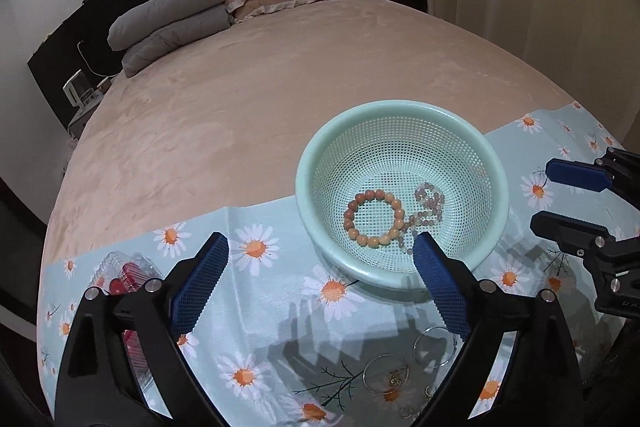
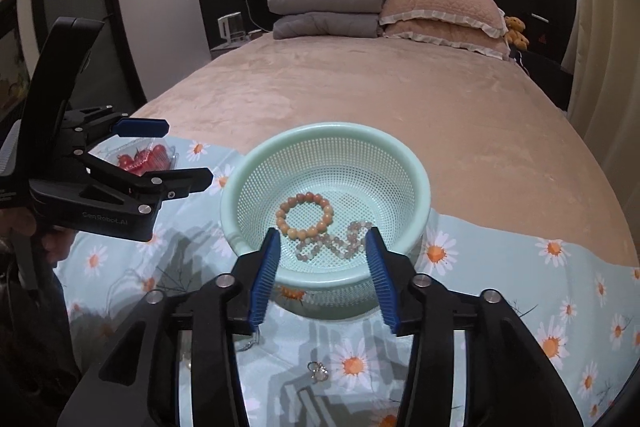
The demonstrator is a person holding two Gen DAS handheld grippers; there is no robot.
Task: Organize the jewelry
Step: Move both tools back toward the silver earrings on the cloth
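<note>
A mint green mesh basket (image 1: 308,195) (image 2: 420,163) sits on a daisy-print cloth on the bed. In it lie an orange bead bracelet (image 1: 374,219) (image 2: 304,215) and a pale pink bead string (image 1: 428,203) (image 2: 340,243). Silver rings and small jewelry (image 1: 400,367) lie on the cloth below the basket; a small ring piece (image 2: 318,373) shows in the right wrist view. My left gripper (image 1: 322,247) (image 2: 176,155) is open and empty, just left of the basket. My right gripper (image 2: 322,241) (image 1: 540,193) is open and empty over the basket's near rim.
A clear plastic box with red beads (image 1: 128,275) (image 2: 144,155) lies on the daisy cloth (image 1: 280,307) at the left. Grey folded quilts (image 2: 328,11) and pink pillows (image 2: 444,15) lie at the head of the bed. Curtains hang on the right.
</note>
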